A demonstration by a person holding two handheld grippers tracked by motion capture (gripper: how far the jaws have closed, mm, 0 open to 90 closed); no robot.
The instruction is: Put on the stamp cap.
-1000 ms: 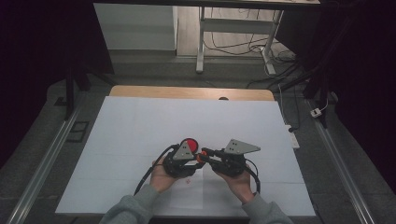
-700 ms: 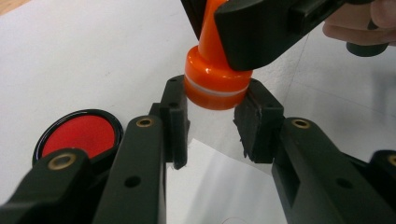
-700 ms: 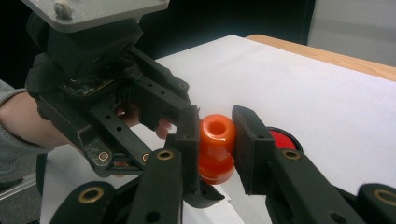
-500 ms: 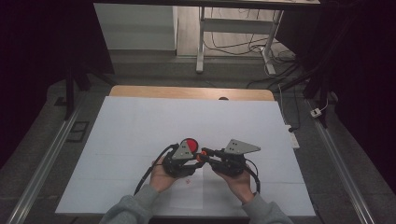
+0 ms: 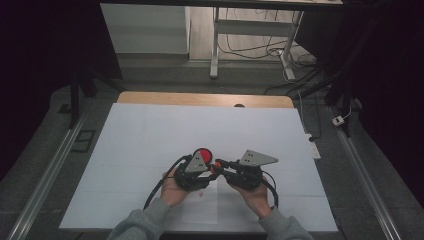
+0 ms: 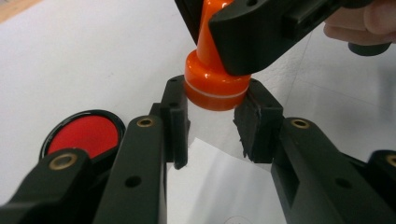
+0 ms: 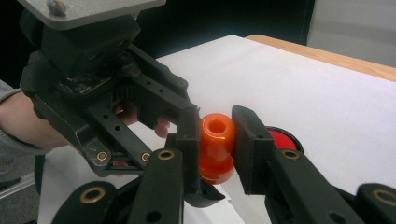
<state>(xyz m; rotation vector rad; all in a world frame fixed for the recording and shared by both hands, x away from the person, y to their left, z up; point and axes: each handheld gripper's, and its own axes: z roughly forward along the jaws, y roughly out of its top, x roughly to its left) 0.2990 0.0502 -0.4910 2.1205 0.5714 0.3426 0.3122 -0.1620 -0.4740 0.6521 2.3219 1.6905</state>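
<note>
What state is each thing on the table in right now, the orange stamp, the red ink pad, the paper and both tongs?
Orange stamp: held off the table, gripped at base and handle.
Left tongs: shut on the stamp's wide base.
Right tongs: shut on the stamp's handle.
Red ink pad: uncovered, lying flat on the table beside the left tongs.
Paper sheet: flat on the table under the stamp.
White table: bare apart from these.

Orange stamp (image 6: pixel 212 74) – glossy, knobbed, wide base clamped in left gripper (image 6: pixel 212 122), neck in right gripper (image 7: pixel 215 135).
</note>
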